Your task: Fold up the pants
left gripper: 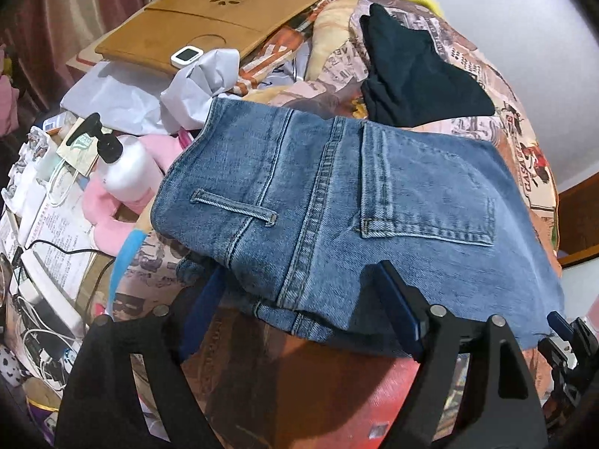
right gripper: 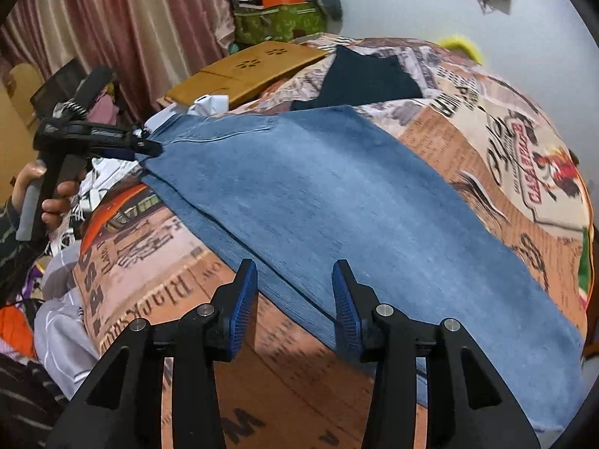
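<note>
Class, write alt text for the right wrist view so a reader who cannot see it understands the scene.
Blue jeans lie flat across a bed's printed blanket, with the right hand-held gripper open at their near edge. At far left, the left hand-held gripper meets the jeans' waist end; whether it grips is unclear.

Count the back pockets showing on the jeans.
1. A single back pocket shows in the left wrist view, right of the centre seam on the jeans. A second may be hidden in the fold underneath.
</note>
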`<state>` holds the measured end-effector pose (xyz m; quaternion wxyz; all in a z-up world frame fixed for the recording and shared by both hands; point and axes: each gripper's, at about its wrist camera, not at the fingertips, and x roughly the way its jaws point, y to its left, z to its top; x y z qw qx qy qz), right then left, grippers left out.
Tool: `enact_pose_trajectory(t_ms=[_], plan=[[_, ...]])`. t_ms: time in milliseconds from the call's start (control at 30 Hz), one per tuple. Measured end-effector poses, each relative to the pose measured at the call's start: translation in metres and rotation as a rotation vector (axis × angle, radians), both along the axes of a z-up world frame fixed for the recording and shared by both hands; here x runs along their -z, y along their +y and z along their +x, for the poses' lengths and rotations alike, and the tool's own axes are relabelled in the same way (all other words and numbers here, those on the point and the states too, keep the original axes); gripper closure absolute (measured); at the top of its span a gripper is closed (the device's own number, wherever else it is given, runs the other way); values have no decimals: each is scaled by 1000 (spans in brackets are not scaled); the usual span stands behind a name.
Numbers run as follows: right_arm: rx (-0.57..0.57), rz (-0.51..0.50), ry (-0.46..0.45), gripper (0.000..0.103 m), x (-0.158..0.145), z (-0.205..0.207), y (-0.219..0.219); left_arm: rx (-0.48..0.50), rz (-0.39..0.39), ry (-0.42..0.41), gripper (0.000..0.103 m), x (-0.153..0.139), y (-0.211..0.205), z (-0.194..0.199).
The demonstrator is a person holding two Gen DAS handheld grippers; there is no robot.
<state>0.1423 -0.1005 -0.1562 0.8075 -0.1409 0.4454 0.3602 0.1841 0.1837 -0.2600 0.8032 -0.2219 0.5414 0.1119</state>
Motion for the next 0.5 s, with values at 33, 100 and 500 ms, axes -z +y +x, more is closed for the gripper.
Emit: enact_pose_trajectory(t_ms=[33,100,500], plan=[[-9,0,-8,64,1,0,4,2,6,-4,22,1,0,0],[-29,-4,-20,65,3,0,14,8,34,-18,28,-1,-2,-2],[-80,65,-41,99,-4,-7,29,-44,-69,-36,64,-9,21,-23]])
